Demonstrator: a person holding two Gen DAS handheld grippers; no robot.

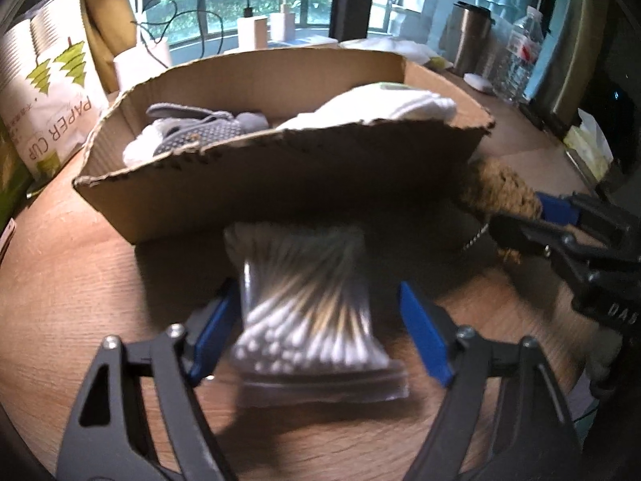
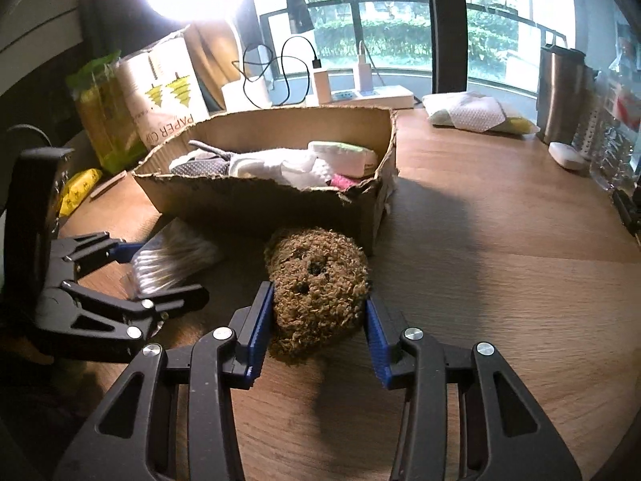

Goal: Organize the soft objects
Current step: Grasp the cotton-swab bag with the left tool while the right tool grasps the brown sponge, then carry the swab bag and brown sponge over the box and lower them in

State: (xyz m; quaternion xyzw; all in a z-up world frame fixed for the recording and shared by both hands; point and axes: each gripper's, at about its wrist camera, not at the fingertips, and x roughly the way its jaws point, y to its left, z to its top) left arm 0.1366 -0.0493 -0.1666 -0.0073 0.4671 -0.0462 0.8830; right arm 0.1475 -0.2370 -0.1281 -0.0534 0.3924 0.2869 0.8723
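A clear bag of cotton swabs (image 1: 312, 312) lies on the wooden table between the fingers of my left gripper (image 1: 320, 328), which is open; the left pad is close to the bag and the right pad stands apart from it. The bag (image 2: 172, 260) and left gripper (image 2: 136, 276) also show in the right wrist view. My right gripper (image 2: 318, 320) is shut on a brown curly plush bear head (image 2: 316, 284), also seen in the left wrist view (image 1: 500, 192). The cardboard box (image 1: 280, 176) behind holds a grey spotted cloth (image 1: 200, 132) and white soft items (image 1: 380, 108).
A paper cup pack (image 1: 52, 88) stands left of the box (image 2: 256, 200). A steel tumbler (image 2: 561, 92), water bottle (image 1: 521, 52), white packet (image 2: 472, 116), small white case (image 2: 567, 156), chargers and cables (image 2: 320, 76) sit at the table's far side. A yellow packet (image 2: 76, 192) lies far left.
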